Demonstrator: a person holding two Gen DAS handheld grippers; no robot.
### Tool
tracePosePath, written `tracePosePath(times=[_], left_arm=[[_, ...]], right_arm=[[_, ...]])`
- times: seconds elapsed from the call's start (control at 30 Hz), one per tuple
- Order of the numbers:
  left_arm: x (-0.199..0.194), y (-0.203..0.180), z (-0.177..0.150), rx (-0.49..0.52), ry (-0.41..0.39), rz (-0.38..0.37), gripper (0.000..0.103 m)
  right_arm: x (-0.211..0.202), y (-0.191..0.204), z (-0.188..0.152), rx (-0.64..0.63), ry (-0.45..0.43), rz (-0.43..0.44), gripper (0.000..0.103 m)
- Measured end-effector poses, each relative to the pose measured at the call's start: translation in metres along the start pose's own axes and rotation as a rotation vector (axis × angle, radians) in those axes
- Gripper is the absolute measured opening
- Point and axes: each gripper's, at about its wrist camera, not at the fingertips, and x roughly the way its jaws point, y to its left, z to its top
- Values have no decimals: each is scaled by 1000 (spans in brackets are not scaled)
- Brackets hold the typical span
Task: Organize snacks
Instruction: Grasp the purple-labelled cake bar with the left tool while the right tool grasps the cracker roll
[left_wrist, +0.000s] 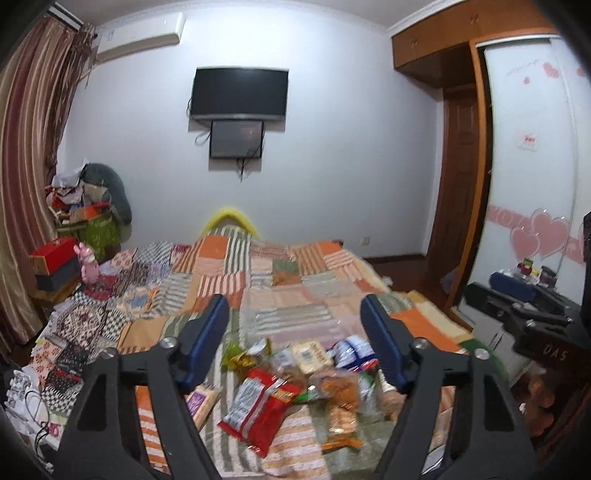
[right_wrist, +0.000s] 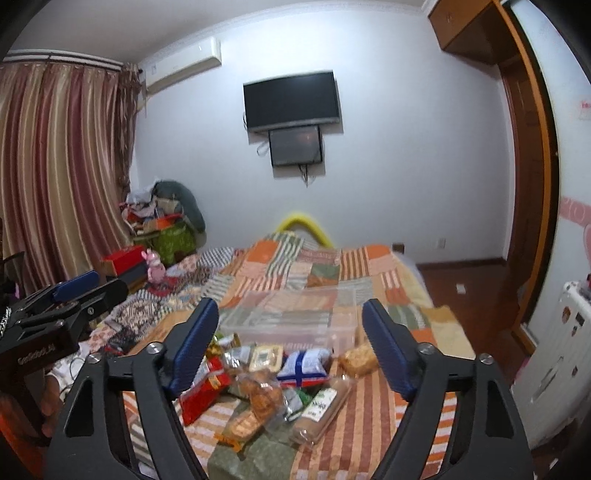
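Note:
A heap of snack packets lies on the patchwork bedspread (left_wrist: 258, 273). In it are a red bag (left_wrist: 258, 406), a blue and white packet (right_wrist: 304, 365), orange pastry packs (right_wrist: 262, 398) and a long biscuit roll (right_wrist: 319, 410). A clear plastic box (right_wrist: 291, 321) stands on the bed just behind the heap. My left gripper (left_wrist: 295, 350) is open and empty, above the heap's near side. My right gripper (right_wrist: 291, 350) is open and empty, over the heap. The right gripper shows at the right edge of the left wrist view (left_wrist: 532, 314), and the left gripper at the left edge of the right wrist view (right_wrist: 62, 302).
A pink plush toy (left_wrist: 88, 262) and red boxes (left_wrist: 55, 254) sit at the bed's left side, by striped curtains (left_wrist: 29, 147). A wardrobe with sliding doors (left_wrist: 528, 147) and a radiator (right_wrist: 554, 362) stand on the right. A television (left_wrist: 239, 94) hangs on the far wall.

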Motion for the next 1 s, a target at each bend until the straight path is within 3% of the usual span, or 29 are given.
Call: tracePosePath(times=[0.1,0.3,0.6,0.8,1.0], left_arm=[[16,15,-8,5,65,18,57],[52,54,-28,10,213,42,51],[107,112,-70,-19,403,55,50],[140,132,-107,-67,539,42,50],[165,146,-130,-86,619,41,50]], right_arm=[[10,-5,-7,7,52,-6,71],[34,-18,-25,23,173,-29,65],[68,-33,-50,64,339,-52,64],[88,-37,-65,74,435,-70,61],[106,-42,-78,105,517,-72,60]])
